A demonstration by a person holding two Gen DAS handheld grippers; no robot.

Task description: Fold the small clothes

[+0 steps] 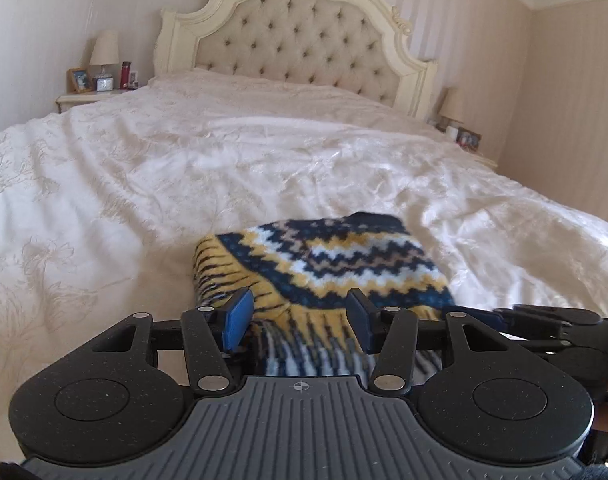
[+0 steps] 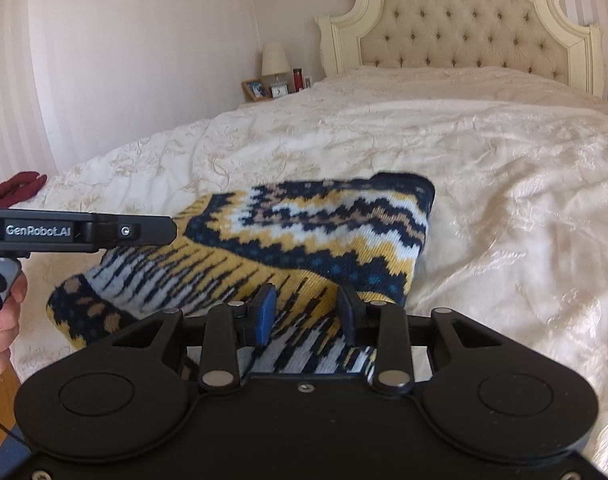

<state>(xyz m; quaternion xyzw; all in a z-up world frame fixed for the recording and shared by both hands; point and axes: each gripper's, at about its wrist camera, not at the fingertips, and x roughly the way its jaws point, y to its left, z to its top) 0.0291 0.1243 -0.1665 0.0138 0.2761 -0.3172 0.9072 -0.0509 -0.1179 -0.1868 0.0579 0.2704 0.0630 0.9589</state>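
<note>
From the left wrist, the left gripper [image 1: 300, 322] sits low over the near edge of the bed [image 1: 264, 160], its blue-padded fingers [image 1: 237, 322] spread apart with the patterned knit garment [image 1: 324, 264] running between them; the cloth passes through the gap but nothing is pinching it. The knit, navy, yellow and white in zigzags, lies on the white cover near the foot of the bed, already lying as a compact block with a rolled edge on its left side. Off to the right edge, a bit of the other tool shows, black and blurred. Over to the right wrist now: the right gripper [image 2: 306, 312] is also hovering at the garment's near side, fingers apart, the striped part of the knit between and under them, no clamp here either. From here the garment looks doubled over, a thick fold line along its right side and a dark cuff-like end [image 2: 84, 312] sticking out at lower left. The left tool's body [image 2: 80, 230] crosses in from the left, with a hand [image 2: 2, 312] on its handle. A dark red item [image 2: 14, 190] waits at the bed's far left edge. My read: one fold is in, that loose end probably needs tucking or another fold, and the red piece looks untouched.
</note>
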